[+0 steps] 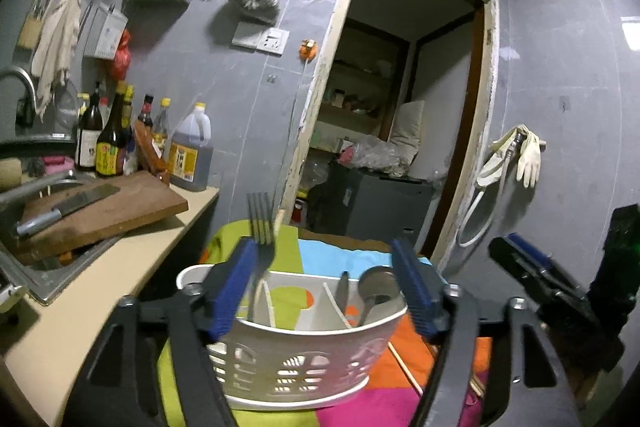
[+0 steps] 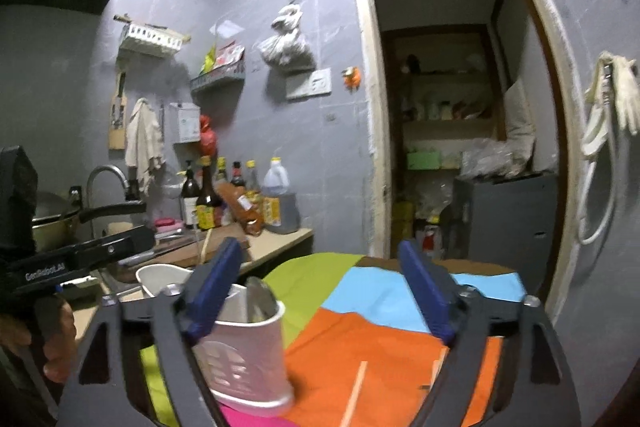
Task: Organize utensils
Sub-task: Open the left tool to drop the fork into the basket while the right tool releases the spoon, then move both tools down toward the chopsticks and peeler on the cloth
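Counter left with cutting board [image 1: 108, 211] and knife [image 1: 64, 209]; white caddy [image 1: 296, 359] on the colourful cloth [image 1: 360, 407] near its left edge; fork [image 1: 262, 227] in left compartment, spoon [image 1: 376, 287] in right; left gripper [image 1: 332, 287] jaws wide, holding nothing; right gripper [image 2: 320, 291] wide, empty; chopsticks [image 2: 356, 391] on orange patch.

My left gripper [image 1: 326, 287] stands with its blue pads apart, astride a white utensil basket [image 1: 296, 359] on a multicoloured cloth [image 1: 360, 403]. A fork [image 1: 260, 227] stands upright just inside my left pad; a spoon [image 1: 376, 287] leans in the compartment near my right pad. My right gripper [image 1: 532, 267] shows at far right.
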### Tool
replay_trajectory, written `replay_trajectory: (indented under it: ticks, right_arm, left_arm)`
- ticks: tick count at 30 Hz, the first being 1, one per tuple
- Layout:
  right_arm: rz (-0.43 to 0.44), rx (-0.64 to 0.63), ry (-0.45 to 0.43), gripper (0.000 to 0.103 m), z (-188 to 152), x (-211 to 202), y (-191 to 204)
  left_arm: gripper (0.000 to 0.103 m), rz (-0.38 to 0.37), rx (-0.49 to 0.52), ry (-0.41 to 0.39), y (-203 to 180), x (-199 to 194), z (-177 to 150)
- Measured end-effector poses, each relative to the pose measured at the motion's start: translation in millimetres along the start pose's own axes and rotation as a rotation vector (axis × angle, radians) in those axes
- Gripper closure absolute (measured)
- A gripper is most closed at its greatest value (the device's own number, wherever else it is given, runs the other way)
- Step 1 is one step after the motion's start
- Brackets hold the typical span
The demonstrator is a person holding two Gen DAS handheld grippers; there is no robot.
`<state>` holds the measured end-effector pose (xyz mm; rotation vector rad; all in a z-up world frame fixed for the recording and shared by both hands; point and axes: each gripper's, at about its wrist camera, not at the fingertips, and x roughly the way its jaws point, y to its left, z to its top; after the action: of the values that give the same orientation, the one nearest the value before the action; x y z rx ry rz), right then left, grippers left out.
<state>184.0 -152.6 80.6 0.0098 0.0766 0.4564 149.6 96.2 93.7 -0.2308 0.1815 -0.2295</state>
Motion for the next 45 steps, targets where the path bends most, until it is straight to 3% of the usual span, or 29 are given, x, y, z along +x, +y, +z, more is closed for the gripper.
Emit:
replay_trajectory:
  ticks: [2,5,16,20,26,33,37,39,41,45]
  right_arm:
    - [-0.032,-0.009,-0.008,0.009,2,-11,-8]
    - [-0.066,-0.010,-0.027,0.000,3,-27,-20]
    - [-0.187,-0.023,0.001,0.000,-6,-60,-66]
    - [-0.217,-0.022,0.066,0.000,-17,-57,-81]
    - [-0.237,0.023,0.239,0.000,-40,-37,-106]
    - [-0.207,0.114,0.401,0.001,-66,-17,-126]
    - [-0.181,0.105,0.501,0.027,-77,-2,-127]
    - [-0.159,0.111,0.548,0.033,-82,6,-127]
    - [-0.131,0.121,0.595,0.049,-87,14,-128]
    - [-0.093,0.150,0.664,0.063,-95,26,-130]
  left_arm:
    - [0.015,0.005,0.015,-0.011,-10,-3,-2]
    - [0.007,0.010,0.031,-0.027,-25,-5,-6]
    - [0.005,-0.044,0.094,0.027,-76,7,-29]
    - [0.005,-0.045,0.134,0.073,-94,20,-45]
    - [0.005,-0.053,0.158,0.176,-108,41,-68]
    - [0.005,-0.067,0.187,0.301,-118,61,-87]
    - [0.007,-0.070,0.182,0.375,-121,75,-95]
    - [0.013,-0.070,0.175,0.422,-122,85,-98]
    - [0.031,-0.071,0.178,0.471,-123,95,-102]
    - [0.050,-0.076,0.151,0.568,-122,119,-109]
